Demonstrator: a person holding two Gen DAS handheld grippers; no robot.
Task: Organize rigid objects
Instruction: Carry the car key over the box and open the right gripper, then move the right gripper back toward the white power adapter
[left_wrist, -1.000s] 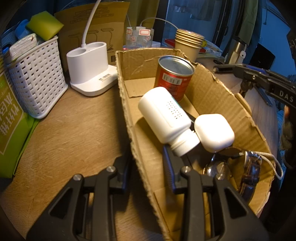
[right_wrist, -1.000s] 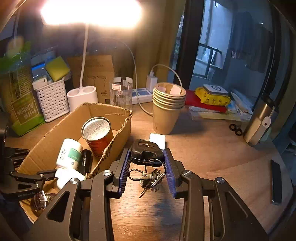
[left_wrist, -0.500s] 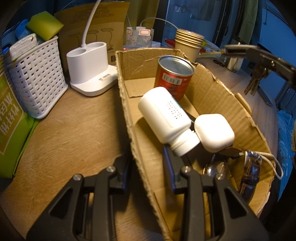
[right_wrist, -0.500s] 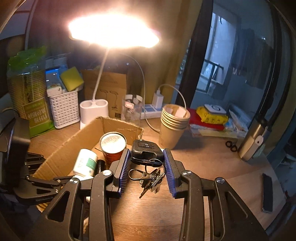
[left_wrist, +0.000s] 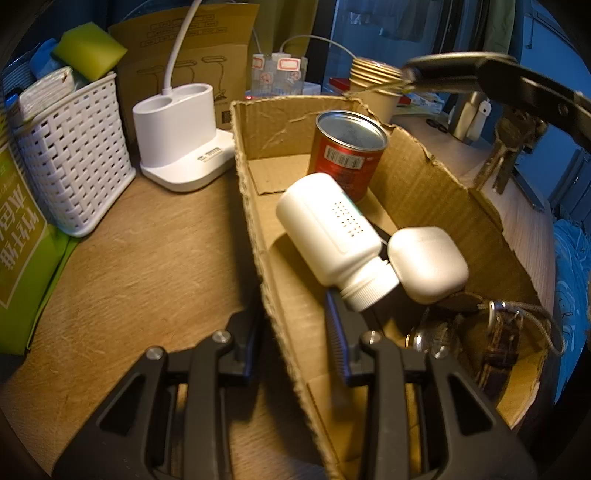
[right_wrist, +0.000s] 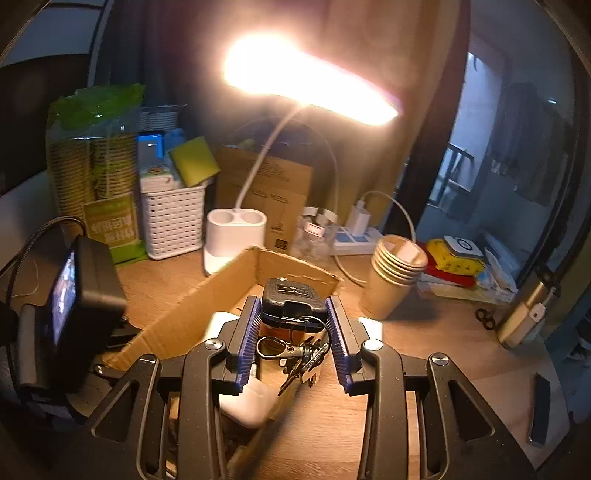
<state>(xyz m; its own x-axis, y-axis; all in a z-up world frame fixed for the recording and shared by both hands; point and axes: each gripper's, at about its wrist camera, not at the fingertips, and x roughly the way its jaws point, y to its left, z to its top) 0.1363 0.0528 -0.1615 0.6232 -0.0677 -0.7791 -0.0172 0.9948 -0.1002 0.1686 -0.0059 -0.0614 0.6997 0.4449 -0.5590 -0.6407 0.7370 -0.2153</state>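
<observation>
The right gripper (right_wrist: 293, 325) is closed on a black car key fob (right_wrist: 290, 301), its blue ribbed pads pressing on both sides of the fob. A bunch of keys (right_wrist: 304, 363) hangs under the fob on a ring and a clip. The fob is held in the air above the open cardboard box (right_wrist: 177, 321), over its right part.

The left gripper (left_wrist: 291, 325) is clamped on the left wall of the cardboard box (left_wrist: 255, 206), one finger outside the wall and one inside, near the front corner.

Inside the box, in the left wrist view, a red tin can (left_wrist: 347, 155) stands upright at the far end. A white plastic bottle (left_wrist: 332, 240) lies on its side in front of the can, and its cap touches a white earbud case (left_wrist: 428, 264). A wristwatch (left_wrist: 495, 343) with a cord lies in the near right corner, partly in shadow.

The box stands on a wooden desk (left_wrist: 147, 266). To the left of it are the white base of a desk lamp (left_wrist: 181, 140) and a white woven basket (left_wrist: 74, 155). Behind the box is a stack of paper cups (right_wrist: 395, 277).
</observation>
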